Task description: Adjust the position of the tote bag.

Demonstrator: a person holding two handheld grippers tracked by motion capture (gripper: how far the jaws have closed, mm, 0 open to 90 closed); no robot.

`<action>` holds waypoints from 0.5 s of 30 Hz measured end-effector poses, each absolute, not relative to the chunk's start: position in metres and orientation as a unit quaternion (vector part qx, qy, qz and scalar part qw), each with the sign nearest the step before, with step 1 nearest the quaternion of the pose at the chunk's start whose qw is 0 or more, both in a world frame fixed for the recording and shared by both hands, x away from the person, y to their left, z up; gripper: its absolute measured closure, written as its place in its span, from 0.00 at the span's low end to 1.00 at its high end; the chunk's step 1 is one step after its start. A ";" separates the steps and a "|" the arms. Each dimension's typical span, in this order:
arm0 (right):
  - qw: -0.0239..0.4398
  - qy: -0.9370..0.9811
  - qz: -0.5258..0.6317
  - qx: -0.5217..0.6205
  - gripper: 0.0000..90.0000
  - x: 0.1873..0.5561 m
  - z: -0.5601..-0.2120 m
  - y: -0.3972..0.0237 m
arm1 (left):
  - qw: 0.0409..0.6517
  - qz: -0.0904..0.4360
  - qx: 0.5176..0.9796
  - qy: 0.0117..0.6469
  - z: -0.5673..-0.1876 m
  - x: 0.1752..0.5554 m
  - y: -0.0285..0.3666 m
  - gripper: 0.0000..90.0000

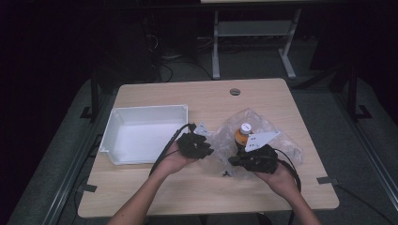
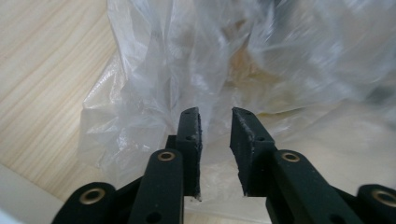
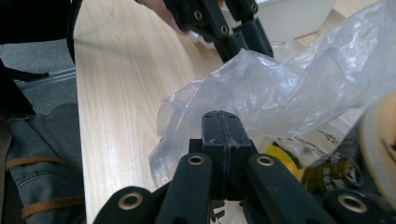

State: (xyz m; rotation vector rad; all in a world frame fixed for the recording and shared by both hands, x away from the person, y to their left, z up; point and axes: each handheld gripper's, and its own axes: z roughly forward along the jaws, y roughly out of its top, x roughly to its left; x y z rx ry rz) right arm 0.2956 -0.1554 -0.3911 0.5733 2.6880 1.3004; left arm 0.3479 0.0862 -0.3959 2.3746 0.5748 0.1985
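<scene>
Two claws: left claw [image 2: 215, 122], right claw [image 3: 224, 122]; one plastic bag [image 1: 263, 136], one bottle [image 1: 243, 134], one bin [image 1: 141, 133].

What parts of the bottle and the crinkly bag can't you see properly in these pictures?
- Bottle, high view: only the cap and orange neck show; the plastic bag and the right gripper cover the rest.
- Bottle label, right gripper view: cut off by the picture's edge and too blurred to read.
- Inside the bag, left gripper view: blurred and cloudy.
- Right gripper, right gripper view: shut, but whether bag film is pinched can't be told.
</scene>
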 end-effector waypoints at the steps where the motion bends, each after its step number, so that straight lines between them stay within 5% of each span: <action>1: 0.049 0.882 0.428 0.189 0.99 0.295 -0.392 -0.154 | 0.342 0.076 0.911 0.220 -0.394 0.348 0.087 0.78; 15: 0.051 0.889 0.417 0.182 1.00 0.294 -0.400 -0.140 | 0.373 0.055 0.905 0.196 -0.364 0.338 0.086 0.59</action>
